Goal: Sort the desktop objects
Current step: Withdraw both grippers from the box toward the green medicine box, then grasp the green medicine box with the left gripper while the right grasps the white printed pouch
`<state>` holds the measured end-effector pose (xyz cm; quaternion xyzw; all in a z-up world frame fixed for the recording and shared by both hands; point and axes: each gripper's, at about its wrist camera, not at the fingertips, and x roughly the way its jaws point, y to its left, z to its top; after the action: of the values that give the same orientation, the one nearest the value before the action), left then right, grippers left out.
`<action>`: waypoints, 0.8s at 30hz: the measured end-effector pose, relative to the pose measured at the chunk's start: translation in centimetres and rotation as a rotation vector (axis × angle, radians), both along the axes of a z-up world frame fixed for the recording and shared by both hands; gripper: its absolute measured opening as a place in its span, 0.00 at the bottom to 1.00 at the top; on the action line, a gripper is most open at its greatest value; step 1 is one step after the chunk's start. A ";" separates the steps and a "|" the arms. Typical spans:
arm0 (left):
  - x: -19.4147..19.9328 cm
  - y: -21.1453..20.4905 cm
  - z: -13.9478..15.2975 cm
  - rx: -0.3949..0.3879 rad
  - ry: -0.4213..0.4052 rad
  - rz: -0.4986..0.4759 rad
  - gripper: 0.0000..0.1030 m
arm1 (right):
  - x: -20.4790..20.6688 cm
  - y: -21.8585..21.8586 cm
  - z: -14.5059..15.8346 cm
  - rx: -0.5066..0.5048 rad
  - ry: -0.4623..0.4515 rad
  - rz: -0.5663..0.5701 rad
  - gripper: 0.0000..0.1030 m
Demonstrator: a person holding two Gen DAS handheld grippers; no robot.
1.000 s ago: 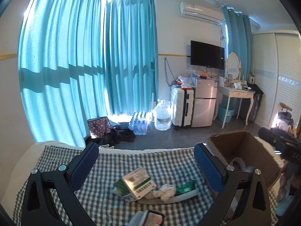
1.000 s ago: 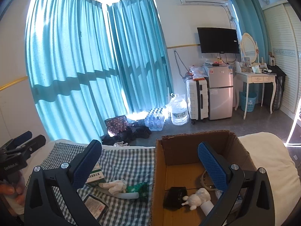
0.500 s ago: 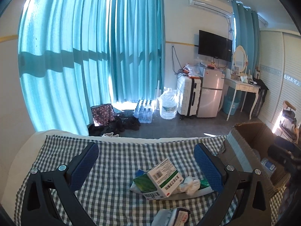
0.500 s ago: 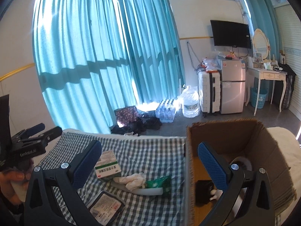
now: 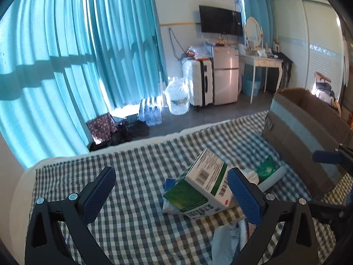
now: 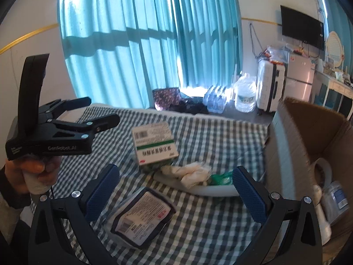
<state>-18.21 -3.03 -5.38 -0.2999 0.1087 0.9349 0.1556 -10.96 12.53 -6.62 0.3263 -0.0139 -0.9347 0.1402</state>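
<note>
Left wrist view shows the left gripper [image 5: 171, 190] spread wide with nothing between its 2 blue pads [image 5: 100, 195], above a checked cloth [image 5: 132, 161]. A white and green box [image 5: 205, 185] lies tilted on the cloth, just before the right pad. A carton [image 5: 295, 128] stands at the right edge of the cloth. In the right wrist view the right gripper [image 6: 174, 187] is also spread wide and empty, over a flat packet [image 6: 141, 216]. Beyond it lie a white tube [image 6: 211, 190] with a crumpled tissue [image 6: 189, 173] on it, then the box. A hand [image 6: 28, 174] holds the left gripper at the left.
</note>
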 end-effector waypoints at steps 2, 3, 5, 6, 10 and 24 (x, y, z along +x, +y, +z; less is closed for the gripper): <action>-0.6 -0.3 -0.6 0.032 -0.045 -0.021 1.00 | -0.4 -0.5 -1.2 0.001 -0.047 -0.006 1.00; -0.9 -0.3 -0.9 0.044 -0.065 -0.036 1.00 | -0.6 -0.7 -1.7 -0.004 -0.067 -0.007 1.00; -1.2 0.1 -1.4 0.036 -0.089 -0.054 1.00 | -0.9 -1.1 -2.5 -0.016 -0.109 -0.007 1.00; -1.4 0.4 -1.6 0.021 -0.103 -0.067 1.00 | -1.1 -1.4 -2.9 -0.022 -0.131 -0.005 1.00; -1.8 2.1 -2.0 -0.010 -0.115 -0.163 1.00 | -1.5 -2.3 -4.2 -0.053 -0.207 -0.001 1.00; -3.3 5.9 -6.5 -0.224 -0.120 -0.273 1.00 | -2.3 -5.0 -8.3 -0.067 -0.376 0.029 1.00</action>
<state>-21.49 2.88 -11.90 -0.3530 0.2423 0.8677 0.2526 -13.25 7.57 -14.87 0.4905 -0.0663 -0.8542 0.1592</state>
